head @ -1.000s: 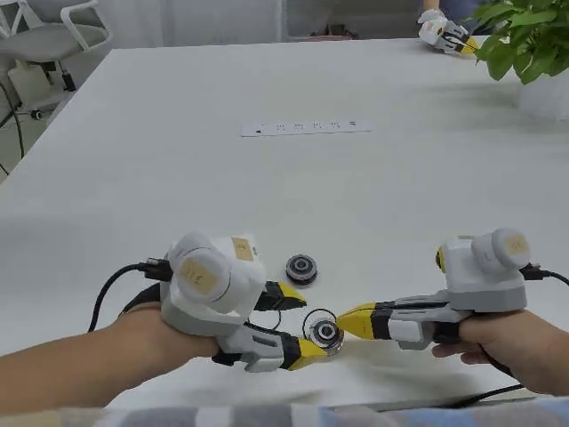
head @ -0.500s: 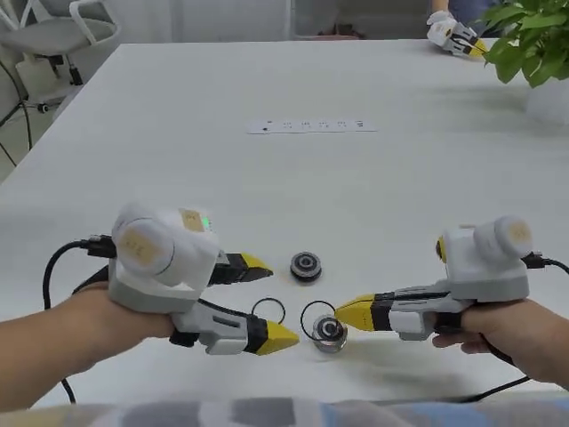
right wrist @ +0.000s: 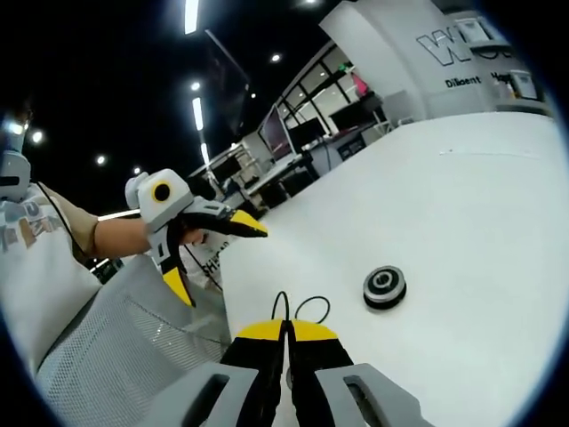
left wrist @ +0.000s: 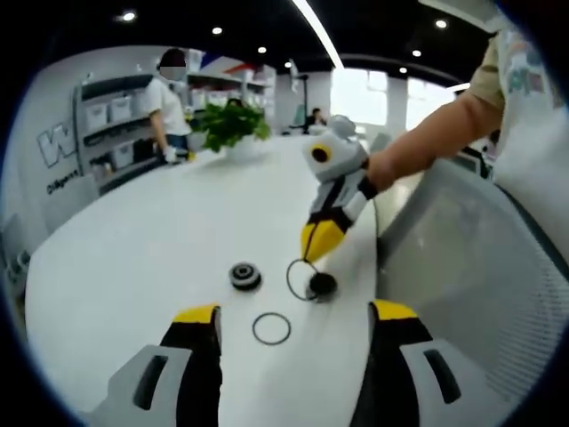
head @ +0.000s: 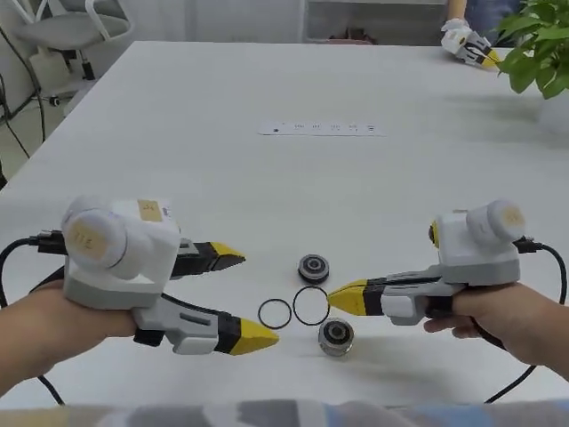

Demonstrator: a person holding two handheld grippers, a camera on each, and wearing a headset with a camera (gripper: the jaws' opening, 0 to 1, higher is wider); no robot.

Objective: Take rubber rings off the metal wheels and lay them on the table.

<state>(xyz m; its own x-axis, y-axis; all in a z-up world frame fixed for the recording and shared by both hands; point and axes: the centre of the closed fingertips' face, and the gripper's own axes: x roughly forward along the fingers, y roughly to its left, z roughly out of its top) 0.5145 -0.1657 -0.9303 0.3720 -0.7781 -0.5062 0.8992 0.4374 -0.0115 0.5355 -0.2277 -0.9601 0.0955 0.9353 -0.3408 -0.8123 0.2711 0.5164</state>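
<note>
The right gripper (head: 332, 299) is seen clamped tight, with a thin rubber ring (head: 294, 307) pinched at its yellow tips and dangled low over the table (head: 356, 196), just beside a bare wheel (head: 336, 336). The left gripper (head: 250, 296) is held wide open and empty, near the work. A second ring (head: 260, 313) is already laid flat between the two tools.

The step in hand is judged to be the laying-down: the pinched ring is to be lowered beside its twin and the jaws eased apart. After that, the other wheel (head: 313, 267), black rubber apparently on its rim, is left to be stripped.

No long axis is offered by a round ring. Its opening is faced roughly upward, perhaps slightly tilted. Both wheels are lain flat, hubs up.
</note>
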